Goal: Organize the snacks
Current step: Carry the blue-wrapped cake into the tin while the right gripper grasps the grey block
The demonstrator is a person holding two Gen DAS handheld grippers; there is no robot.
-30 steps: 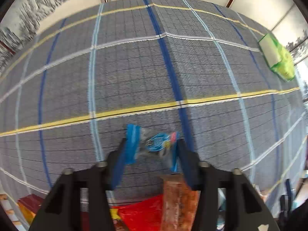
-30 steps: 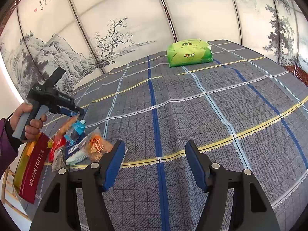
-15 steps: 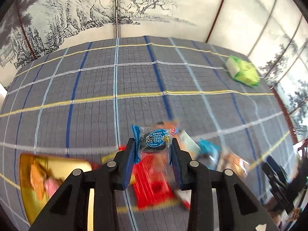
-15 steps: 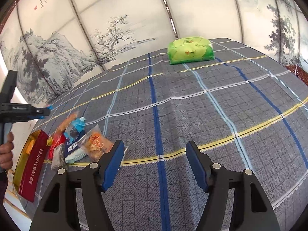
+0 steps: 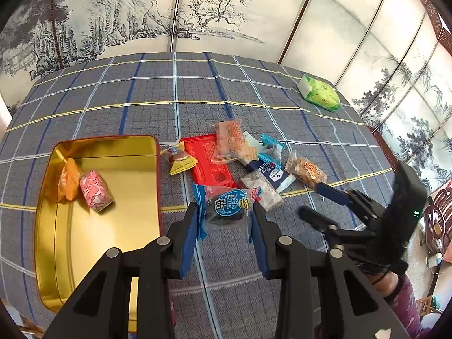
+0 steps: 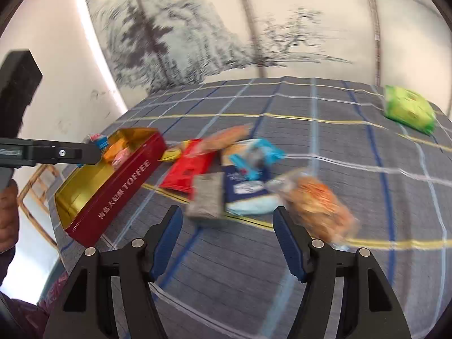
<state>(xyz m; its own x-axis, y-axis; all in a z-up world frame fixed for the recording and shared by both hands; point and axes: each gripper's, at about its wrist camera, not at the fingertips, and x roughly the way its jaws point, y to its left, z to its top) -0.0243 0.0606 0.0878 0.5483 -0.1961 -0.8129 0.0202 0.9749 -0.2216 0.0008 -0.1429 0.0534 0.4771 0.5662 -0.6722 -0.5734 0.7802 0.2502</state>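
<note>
My left gripper is clamped on a blue-wrapped snack, held above the plaid cloth just right of the toffee tin. My right gripper stands apart with nothing between the pads, low over the cloth. In the tin lie an orange packet and a pink packet. Beyond, the loose snack pile. Far right corner: green pack.
</note>
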